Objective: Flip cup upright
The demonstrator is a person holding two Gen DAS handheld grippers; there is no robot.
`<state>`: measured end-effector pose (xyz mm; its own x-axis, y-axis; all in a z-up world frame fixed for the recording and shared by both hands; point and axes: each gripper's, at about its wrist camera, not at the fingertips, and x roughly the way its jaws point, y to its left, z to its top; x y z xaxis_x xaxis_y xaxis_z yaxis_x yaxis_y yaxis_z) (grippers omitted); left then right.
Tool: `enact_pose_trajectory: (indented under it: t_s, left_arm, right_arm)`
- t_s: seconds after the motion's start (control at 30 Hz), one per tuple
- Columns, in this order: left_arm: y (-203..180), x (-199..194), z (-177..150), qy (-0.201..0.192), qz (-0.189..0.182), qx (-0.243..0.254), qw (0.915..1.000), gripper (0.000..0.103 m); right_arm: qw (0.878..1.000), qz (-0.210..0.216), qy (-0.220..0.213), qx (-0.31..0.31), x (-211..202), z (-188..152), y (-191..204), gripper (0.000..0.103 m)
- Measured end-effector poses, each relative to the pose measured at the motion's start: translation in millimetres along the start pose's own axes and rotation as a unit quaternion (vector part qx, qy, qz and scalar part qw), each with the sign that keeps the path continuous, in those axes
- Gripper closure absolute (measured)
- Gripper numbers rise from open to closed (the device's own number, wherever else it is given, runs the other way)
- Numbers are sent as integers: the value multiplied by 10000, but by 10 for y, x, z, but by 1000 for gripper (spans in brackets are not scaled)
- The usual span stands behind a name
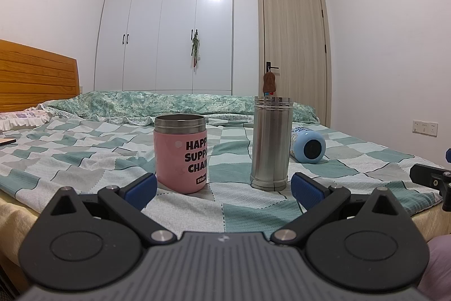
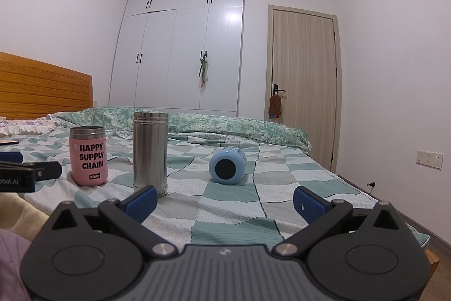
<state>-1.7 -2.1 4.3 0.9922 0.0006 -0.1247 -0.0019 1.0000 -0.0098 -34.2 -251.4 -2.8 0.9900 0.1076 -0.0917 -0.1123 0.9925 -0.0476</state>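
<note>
Blue cup [image 2: 227, 166] on side, base facing right view | left view: half-hidden by steel flask [image 1: 271, 142]

Left gripper [image 1: 224, 188] held level, blue-padded fingers [image 1: 141, 188] spread wide, nothing between them. Right gripper [image 2: 225, 200] likewise level, fingers [image 2: 308, 205] wide apart, gap empty.
</note>
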Motion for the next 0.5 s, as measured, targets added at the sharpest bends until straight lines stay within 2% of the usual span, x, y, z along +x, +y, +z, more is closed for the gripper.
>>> enact_pose_trajectory:
  t_s: [0.33,0.5]
  left_arm:
    - [0,0,-2,2,1,3,10000,0]
    - [-49,26,82,165,-92,59,9998,0]
  right_arm:
    - [10000,2,2,2,-18,-9,-24,0]
    - [9999,117,74,92,-8,57,-40,0]
